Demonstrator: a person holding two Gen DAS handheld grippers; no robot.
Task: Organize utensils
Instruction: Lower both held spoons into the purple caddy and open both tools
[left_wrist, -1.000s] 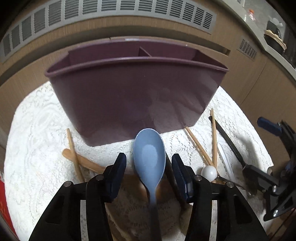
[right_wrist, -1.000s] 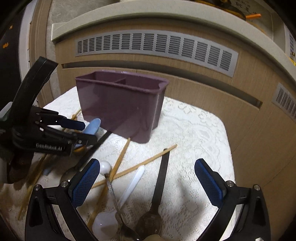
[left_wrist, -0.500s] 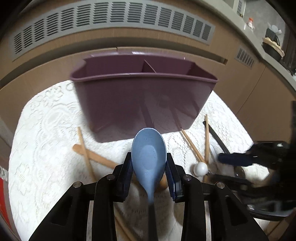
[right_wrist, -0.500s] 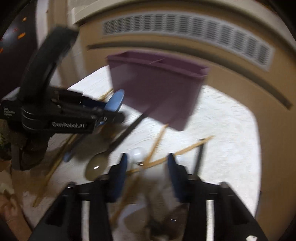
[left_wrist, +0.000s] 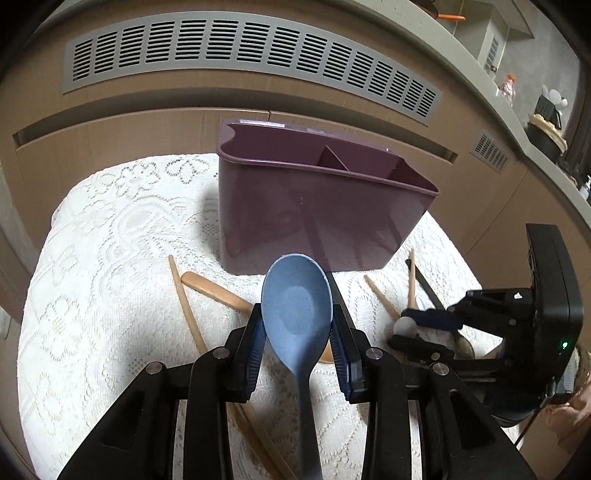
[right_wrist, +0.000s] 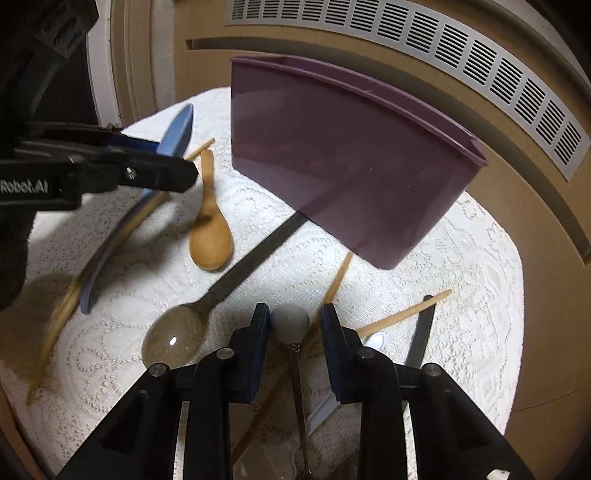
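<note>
Purple holder looks empty; our left fingers pinch the blue spoon, our right fingers have been closing around a ball-topped utensil; the rest lies on the table.

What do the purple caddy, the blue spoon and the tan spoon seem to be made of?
Purple caddy: probably plastic, glossy, with faint reflections on its wall. Blue spoon: likely matte plastic, finely speckled. Tan spoon: looks like wood, warm brown and dull, though grain is unclear.

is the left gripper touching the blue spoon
Touching. The left wrist view shows the left gripper with both blue pads pressed against the edges of the blue spoon, the bowl lifted clear of the lace cloth.
</note>
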